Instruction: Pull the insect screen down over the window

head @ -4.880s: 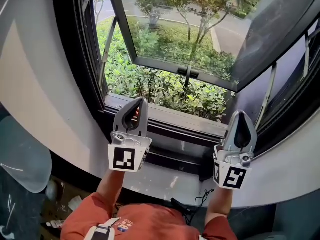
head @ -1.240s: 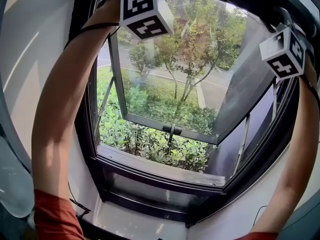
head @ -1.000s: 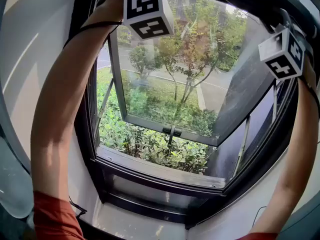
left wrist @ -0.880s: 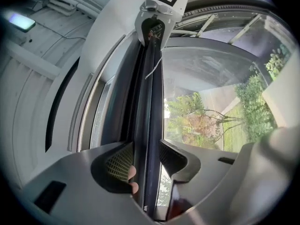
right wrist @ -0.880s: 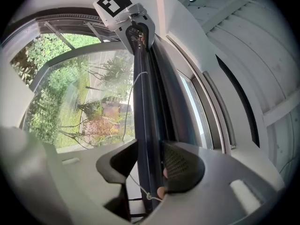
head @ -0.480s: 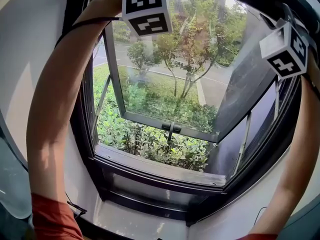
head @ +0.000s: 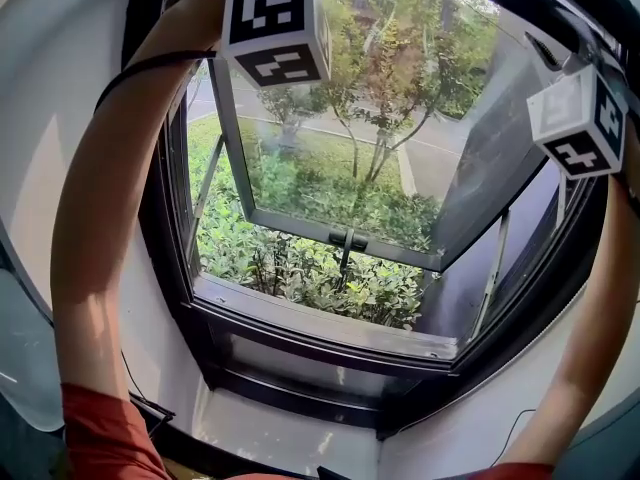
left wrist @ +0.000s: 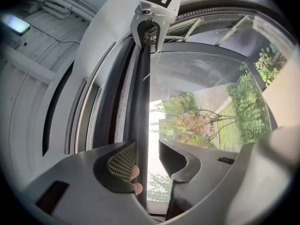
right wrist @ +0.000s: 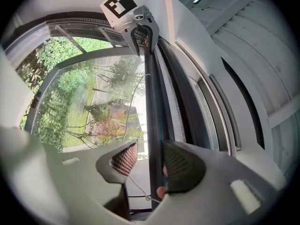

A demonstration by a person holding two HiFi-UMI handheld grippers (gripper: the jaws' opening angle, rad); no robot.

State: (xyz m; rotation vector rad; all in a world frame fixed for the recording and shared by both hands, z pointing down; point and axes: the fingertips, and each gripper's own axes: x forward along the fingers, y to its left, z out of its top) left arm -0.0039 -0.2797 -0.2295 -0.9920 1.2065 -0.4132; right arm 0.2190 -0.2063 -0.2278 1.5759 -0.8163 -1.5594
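The insect screen's dark pull bar [left wrist: 142, 102] runs along the top of the window frame and passes between the jaws of both grippers. My left gripper [left wrist: 147, 144] has just been opening: the bar lies against one pad and daylight shows beside the other. My right gripper [right wrist: 150, 143] also straddles the bar [right wrist: 152, 102], one pad against it and a narrow gap at the other. Each gripper shows at the far end of the bar in the other's view. In the head view only the marker cubes [head: 272, 28] [head: 585, 123] and raised arms show; the jaws are hidden.
The glass sash [head: 340, 148] stands swung outward, its handle [head: 347, 240] at the bottom edge. Below lie the dark sill [head: 330, 318] and a white ledge [head: 290, 433]. Green shrubs and a road lie outside. White wall curves round both sides of the frame.
Several seconds ago both grippers were low by the sill; now they are up at the window's top. Over the last second both marker cubes have come down a little.
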